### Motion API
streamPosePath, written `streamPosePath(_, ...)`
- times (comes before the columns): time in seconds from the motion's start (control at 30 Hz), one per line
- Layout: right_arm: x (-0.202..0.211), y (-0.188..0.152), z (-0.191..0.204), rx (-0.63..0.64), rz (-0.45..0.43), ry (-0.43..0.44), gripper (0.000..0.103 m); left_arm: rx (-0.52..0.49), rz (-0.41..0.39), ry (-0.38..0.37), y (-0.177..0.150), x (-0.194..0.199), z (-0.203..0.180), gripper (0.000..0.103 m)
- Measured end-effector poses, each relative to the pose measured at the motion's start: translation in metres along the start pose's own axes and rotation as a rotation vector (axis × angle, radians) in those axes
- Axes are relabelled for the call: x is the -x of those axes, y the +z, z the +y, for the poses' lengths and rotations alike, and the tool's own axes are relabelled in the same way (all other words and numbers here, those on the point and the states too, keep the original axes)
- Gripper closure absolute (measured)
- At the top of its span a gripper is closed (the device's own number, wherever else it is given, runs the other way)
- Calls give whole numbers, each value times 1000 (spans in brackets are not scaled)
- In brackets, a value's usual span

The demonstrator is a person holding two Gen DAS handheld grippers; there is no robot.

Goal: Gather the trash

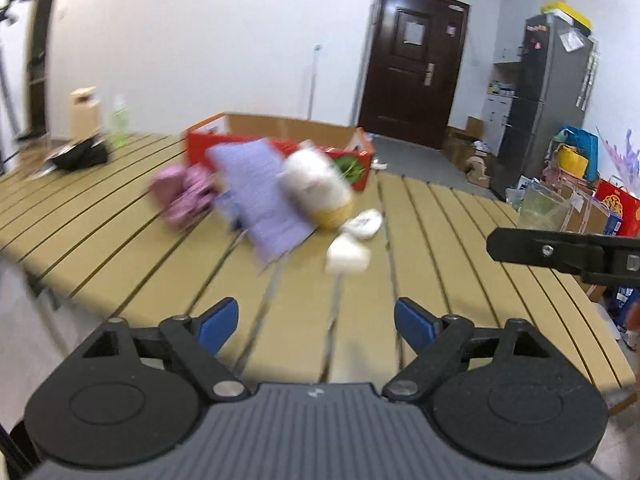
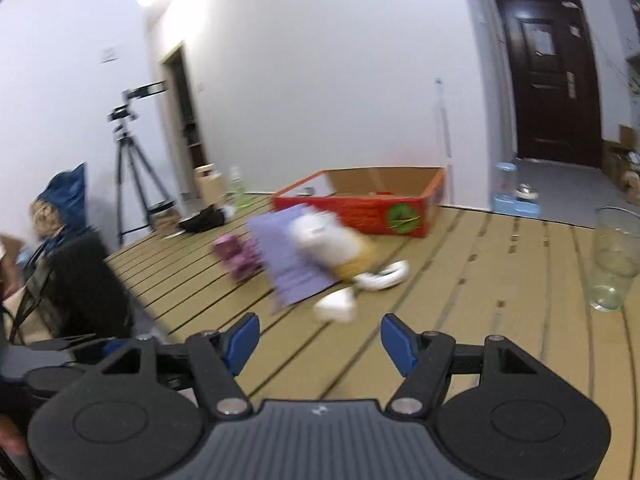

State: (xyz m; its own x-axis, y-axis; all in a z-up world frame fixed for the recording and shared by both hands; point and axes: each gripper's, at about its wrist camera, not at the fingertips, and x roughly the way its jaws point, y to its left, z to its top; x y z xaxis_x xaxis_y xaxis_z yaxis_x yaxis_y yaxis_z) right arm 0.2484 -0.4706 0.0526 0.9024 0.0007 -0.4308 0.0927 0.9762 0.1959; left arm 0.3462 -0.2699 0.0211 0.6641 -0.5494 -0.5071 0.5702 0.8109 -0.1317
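Trash lies in a blurred heap mid-table: a purple packet (image 1: 260, 196) (image 2: 290, 256), a pink wrapper (image 1: 184, 194) (image 2: 236, 258), a white and yellow cup (image 1: 320, 188) (image 2: 336, 246), and two crumpled white tissues (image 1: 347, 256) (image 1: 364, 222) (image 2: 336, 304) (image 2: 384, 276). A red cardboard box (image 1: 352, 160) (image 2: 360, 212) stands open behind the heap. My left gripper (image 1: 316, 324) is open and empty, short of the heap. My right gripper (image 2: 318, 340) is open and empty, also short of it; one of its fingers (image 1: 552, 250) shows at the right of the left wrist view.
The slatted wooden table (image 1: 440, 280) (image 2: 480, 300) holds a clear glass (image 2: 614, 258) at the right, and a black object (image 1: 82, 154), a beige carton (image 1: 84, 114) and a green bottle (image 1: 118, 122) at the far left. A tripod (image 2: 128, 176) stands left; a fridge (image 1: 552, 96) and bags stand right.
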Motion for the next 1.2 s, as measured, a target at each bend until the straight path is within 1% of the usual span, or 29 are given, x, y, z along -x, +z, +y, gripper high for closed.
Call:
streamPosePath(0.07, -19, 15, -22, -9, -6, -28, 37, -20, 2, -17, 14, -41, -12, 22)
streamPosePath(0.1, -31, 22, -31, -2, -2, -57, 37, -15, 7, -17, 20, -59, -16, 26)
streamPosePath(0.13, -42, 27, -37, 14, -1, -74, 37, -14, 9, -30, 24, -75, -18, 26)
streamPosePath(0.23, -83, 41, -55, 43, 40, -80, 37, -20, 49, -17, 32, -114, -24, 30)
streamPosePath(0.3, -109, 46, -59, 70, 66, -60, 38, -32, 88, -5, 33, -134, -25, 32)
streamPosePath(0.37, -137, 48, -61, 90, 86, -61, 38, -49, 117, -28, 29, -141, -21, 50)
streamPosePath(0.4, -146, 47, -62, 92, 98, -67, 38, -66, 143, -35, 27, -148, -21, 66)
streamPosePath(0.43, -157, 46, -64, 99, 115, -66, 38, -75, 134, -26, 27, -150, -20, 69)
streamPosePath(0.5, -179, 41, -62, 104, 144, -55, 38, -67, 128, -40, 25, -148, -15, 71)
streamPosePath(0.57, -195, 36, -57, 114, 167, -20, 38, -45, 124, -35, 23, -145, -8, 71)
streamPosePath(0.63, -213, 33, -53, 115, 182, 2, 38, -32, 120, -47, 23, -140, -1, 71)
streamPosePath(0.7, -227, 30, -48, 127, 210, -11, 41, -30, 112, -47, 23, -136, 4, 71)
streamPosePath(0.73, -234, 28, -46, 125, 216, -23, 55, -32, 107, -47, 23, -134, 6, 71)
streamPosePath(0.77, -236, 26, -46, 115, 212, -30, 61, -33, 102, -43, 25, -130, 9, 71)
streamPosePath(0.83, -235, 26, -49, 85, 193, -21, 77, -28, 93, -41, 26, -125, 14, 71)
streamPosePath(0.87, -233, 26, -52, 57, 186, -12, 80, -22, 87, -42, 27, -121, 16, 71)
streamPosePath(0.9, -233, 26, -53, 42, 183, -7, 85, -15, 85, -38, 27, -118, 19, 71)
streamPosePath(0.97, -232, 28, -55, 40, 184, -14, 88, -10, 84, -27, 26, -110, 22, 71)
streamPosePath(1.03, -223, 26, -53, 40, 176, -37, 90, -1, 82, -18, 25, -93, 29, 71)
streamPosePath(1.13, -188, 19, -51, 38, 151, -76, 90, 39, 69, -3, 18, -45, 51, 71)
streamPosePath(1.2, -156, 13, -49, 17, 126, -74, 90, 72, 63, 7, 6, -5, 76, 71)
